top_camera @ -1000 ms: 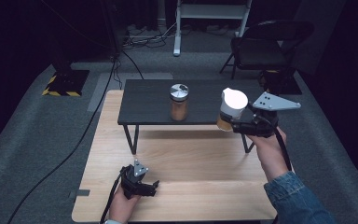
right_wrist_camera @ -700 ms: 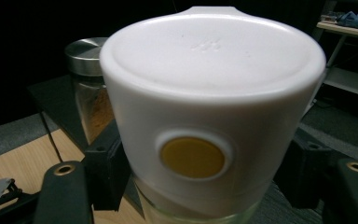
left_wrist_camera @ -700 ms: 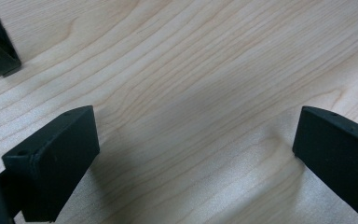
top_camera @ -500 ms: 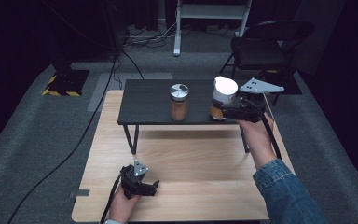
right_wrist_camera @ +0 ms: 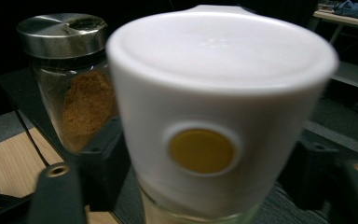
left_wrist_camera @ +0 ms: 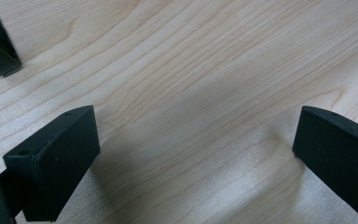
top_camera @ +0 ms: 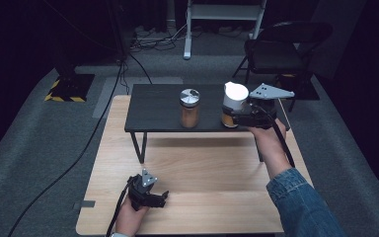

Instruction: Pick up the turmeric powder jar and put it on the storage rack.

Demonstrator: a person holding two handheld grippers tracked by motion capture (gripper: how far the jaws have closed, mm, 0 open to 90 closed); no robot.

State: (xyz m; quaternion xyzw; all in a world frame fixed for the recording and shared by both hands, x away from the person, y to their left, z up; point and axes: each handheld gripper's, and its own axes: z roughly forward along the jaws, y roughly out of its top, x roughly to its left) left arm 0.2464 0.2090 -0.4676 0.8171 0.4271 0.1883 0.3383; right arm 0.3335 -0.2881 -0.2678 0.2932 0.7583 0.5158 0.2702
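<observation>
left gripper (top_camera: 150, 195) open, right gripper (top_camera: 237, 117) jaws just opening

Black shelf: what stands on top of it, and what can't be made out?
On the black shelf stand a steel-lidded spice jar and a white-capped jar between the right tongs. The white cap and tongs hide most of that jar's contents.

The jar on the right (top_camera: 235, 104) has a big white cap with a yellow dot on its side and clear glass underneath, and the other jar (top_camera: 189, 108) is clear with orange-brown powder in it and a shiny silver lid. Both stand on a black shelf (top_camera: 153, 108) over a pale wooden table (top_camera: 212, 173) with wavy grain. The grippers (top_camera: 150, 197) are black with grey plates on top, the sleeve (top_camera: 301, 202) is blue denim, the floor is grey carpet.
</observation>
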